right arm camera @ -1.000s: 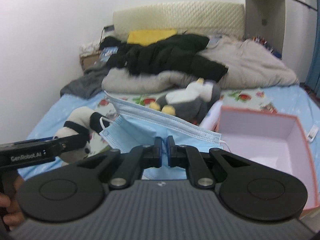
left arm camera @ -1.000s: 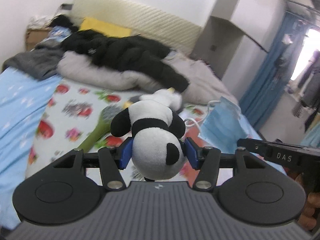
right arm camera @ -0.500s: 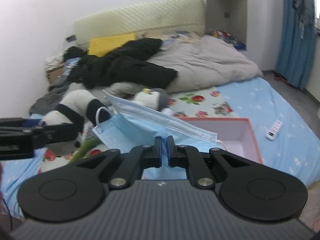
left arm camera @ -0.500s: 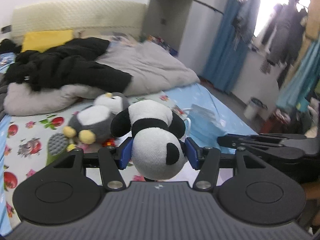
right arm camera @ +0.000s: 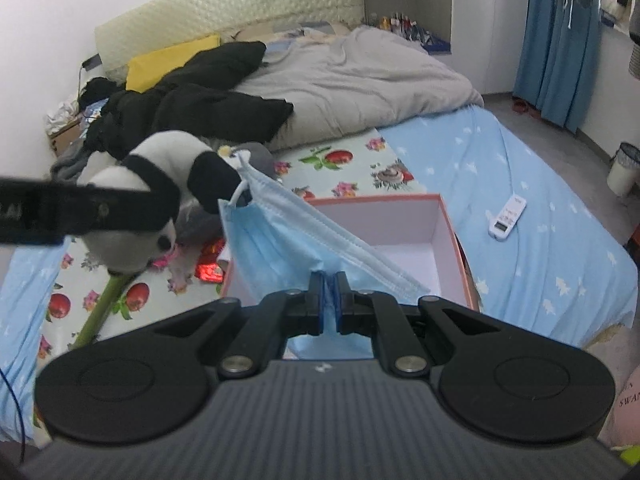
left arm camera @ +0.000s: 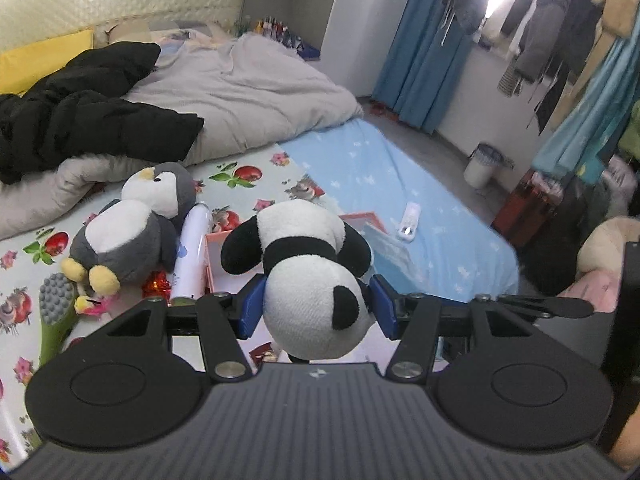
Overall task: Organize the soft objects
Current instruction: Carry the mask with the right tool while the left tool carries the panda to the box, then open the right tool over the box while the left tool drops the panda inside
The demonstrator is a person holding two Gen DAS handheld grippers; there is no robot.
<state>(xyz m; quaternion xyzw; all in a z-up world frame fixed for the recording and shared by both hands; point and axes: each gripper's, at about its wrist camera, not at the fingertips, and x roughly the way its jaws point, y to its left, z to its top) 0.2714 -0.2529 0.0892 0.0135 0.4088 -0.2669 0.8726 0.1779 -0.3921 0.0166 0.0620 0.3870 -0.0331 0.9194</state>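
panda: the left claw (left arm camera: 316, 306) is clenched on the panda (left arm camera: 310, 280), its blue pads pressing into both sides of the head; the toy hangs head toward the camera, body and black arms pointing away, in the air above the near end of the box (left arm camera: 224, 254)
panda handling: plush, light and squashy, I judge; the pads sink in, so the hold looks secure, and the round head is a good place to grip; it should drop without bouncing much
mask: the right claw (right arm camera: 329, 300) is pinched tight on the mask (right arm camera: 280, 240), with a fold of the blue pleats between its pads; the rest fans up and to the left, one white ear loop dangling at the far corner
mask handling: thin, limp, almost weightless; it will likely flutter and may catch on the pads when let go, so a low release inside the box seems wise
box: pink rim, white inside, open and bare where visible, lying on the bed (right arm camera: 540, 260) straight ahead of the right claw; the mask hides its left near corner
room: the box looks wide enough for both things; the two claws are close together, the left one crossing the left of the right wrist view, so they could knock if both go in at once
edges: a penguin (left arm camera: 132, 228) and a white tube (left arm camera: 192, 252) lie just beside the box's left wall; a white remote (right arm camera: 507, 217) lies apart on the blue sheet to its right; the bed's edge falls away near the box on the right
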